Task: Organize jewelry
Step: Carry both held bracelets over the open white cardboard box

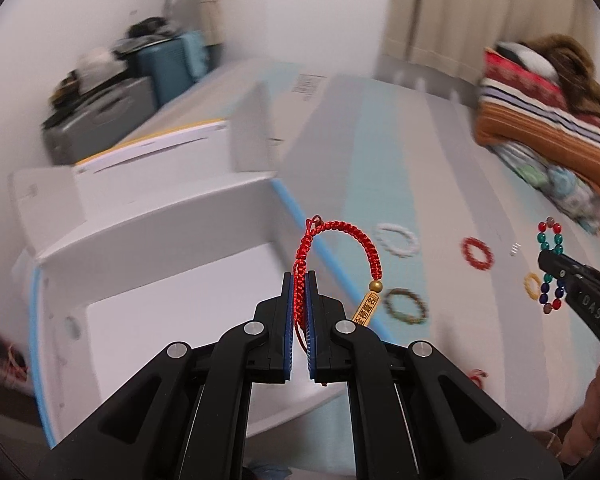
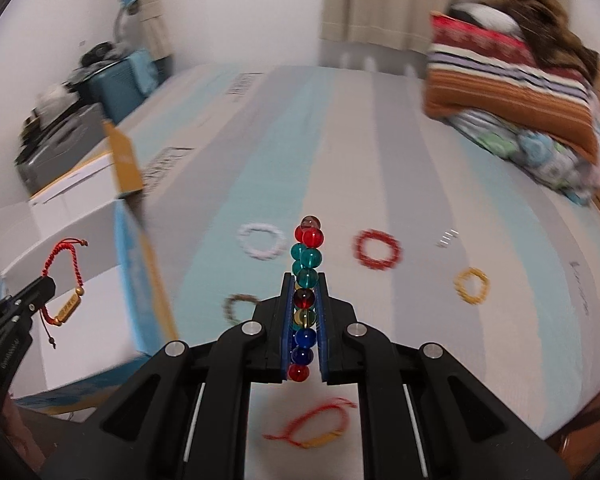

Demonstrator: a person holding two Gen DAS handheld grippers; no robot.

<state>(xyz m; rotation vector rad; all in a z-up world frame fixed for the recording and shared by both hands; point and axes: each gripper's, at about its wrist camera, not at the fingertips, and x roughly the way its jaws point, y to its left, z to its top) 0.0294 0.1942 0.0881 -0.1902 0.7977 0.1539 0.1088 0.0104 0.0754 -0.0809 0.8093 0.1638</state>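
My left gripper (image 1: 300,280) is shut on a red braided cord bracelet (image 1: 350,236) with a gold charm, held over the edge of a white open box (image 1: 160,248). It also shows in the right wrist view (image 2: 62,276). My right gripper (image 2: 305,280) is shut on a bracelet of coloured glass beads (image 2: 307,256), lifted above the striped bed; it shows in the left wrist view too (image 1: 550,264). On the bed lie a white bracelet (image 2: 260,240), a red one (image 2: 377,249), a yellow one (image 2: 472,285), a brown one (image 2: 238,307) and a second red cord bracelet (image 2: 320,424).
The bed (image 2: 340,140) has blue, grey and white stripes. Folded blankets (image 2: 512,80) are stacked at its far right. A small metal piece (image 2: 447,238) lies near the red bracelet. A suitcase and clutter (image 2: 112,80) stand by the left wall beyond the box.
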